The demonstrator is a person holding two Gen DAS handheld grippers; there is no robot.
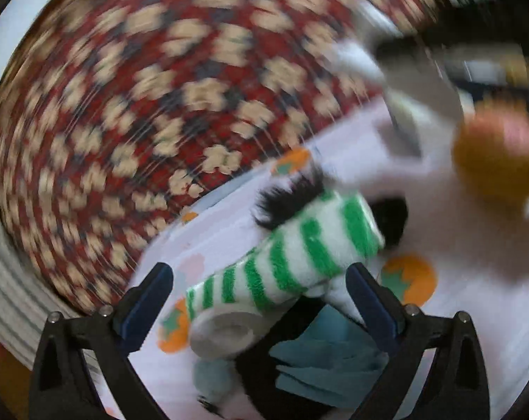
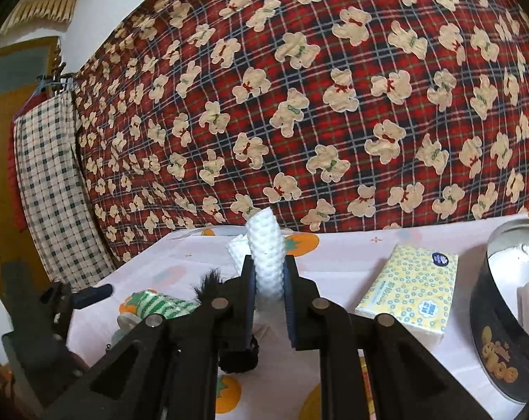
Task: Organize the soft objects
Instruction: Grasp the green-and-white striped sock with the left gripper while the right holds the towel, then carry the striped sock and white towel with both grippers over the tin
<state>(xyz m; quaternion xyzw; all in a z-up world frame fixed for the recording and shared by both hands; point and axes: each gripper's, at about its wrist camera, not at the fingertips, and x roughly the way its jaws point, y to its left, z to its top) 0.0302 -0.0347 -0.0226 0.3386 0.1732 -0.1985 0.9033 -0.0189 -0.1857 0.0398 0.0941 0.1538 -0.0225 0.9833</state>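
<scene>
A white knitted piece [image 2: 266, 248] is clamped upright in the right gripper [image 2: 269, 301], left of the black tin [image 2: 502, 343]. The left gripper [image 1: 261, 301] stands wide open around the green-striped sock [image 1: 292, 255], not pinching it. Sorting is judged barely begun; most items lie outside the tin.

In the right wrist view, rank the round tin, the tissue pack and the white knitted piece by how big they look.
1. Round tin, though cut off by the frame.
2. Tissue pack.
3. White knitted piece, though nearest the camera.
</scene>
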